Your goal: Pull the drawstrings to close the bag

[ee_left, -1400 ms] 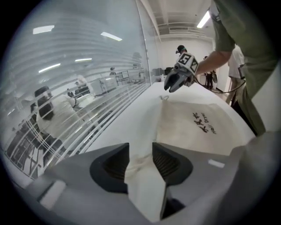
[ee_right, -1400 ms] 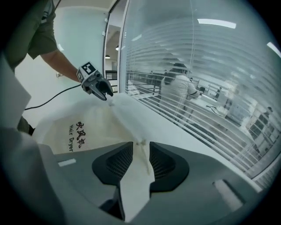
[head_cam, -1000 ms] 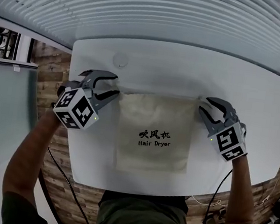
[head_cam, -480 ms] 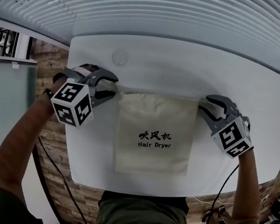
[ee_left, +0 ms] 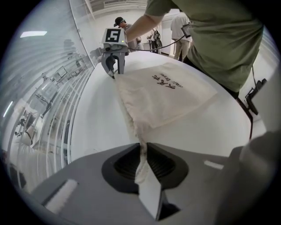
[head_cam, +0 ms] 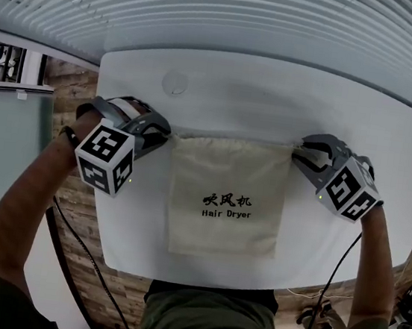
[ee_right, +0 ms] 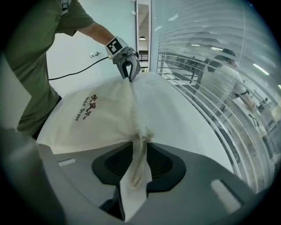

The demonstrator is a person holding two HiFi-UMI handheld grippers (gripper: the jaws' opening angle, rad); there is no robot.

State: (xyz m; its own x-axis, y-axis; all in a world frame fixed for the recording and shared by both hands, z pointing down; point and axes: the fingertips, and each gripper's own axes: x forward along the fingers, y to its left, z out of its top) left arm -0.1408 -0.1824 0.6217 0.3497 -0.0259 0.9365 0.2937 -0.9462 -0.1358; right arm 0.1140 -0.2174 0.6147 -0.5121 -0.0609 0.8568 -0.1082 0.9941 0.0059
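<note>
- the left hand-held gripper [head_cam: 163,135] had just been closing, and its jaws were pinched on the left drawstring [ee_left: 141,165] right at the bag's top corner.
- the right hand-held gripper [head_cam: 298,152] had just been closing a little; its jaws stood apart with the right drawstring [ee_right: 139,162] lying loose in the gap, and no pad was pressing on it.
- both hand-held grippers pointed steeply down at the far corners of the bag, one at each end of the gathered top hem, each with its marker cube [head_cam: 105,160] turned toward the person.
- the cream cloth bag [head_cam: 225,200] lay flat on the middle of the bench, its mouth at the far edge and its closed bottom toward the person.
- the top hem ran nearly straight between the two hand-held grippers, with small puckers at both corners where the cords came out.
- black print [head_cam: 227,206] on the bag's face gave three chinese characters over the words "hair dryer".
- the white bench [head_cam: 273,109] carried the bag; a small round disc [head_cam: 174,83] sat in its surface beyond the left hand-held gripper, apart from the bag.
- the person's bare forearms reached in from the near side, and an olive-green shirt [head_cam: 208,318] showed at the near edge of the bench.
- a dark cable [head_cam: 330,278] hung down from the right hand-held gripper beside the bench's near right corner.
- pale horizontal slats [head_cam: 233,13] ran behind the far edge of the bench.
</note>
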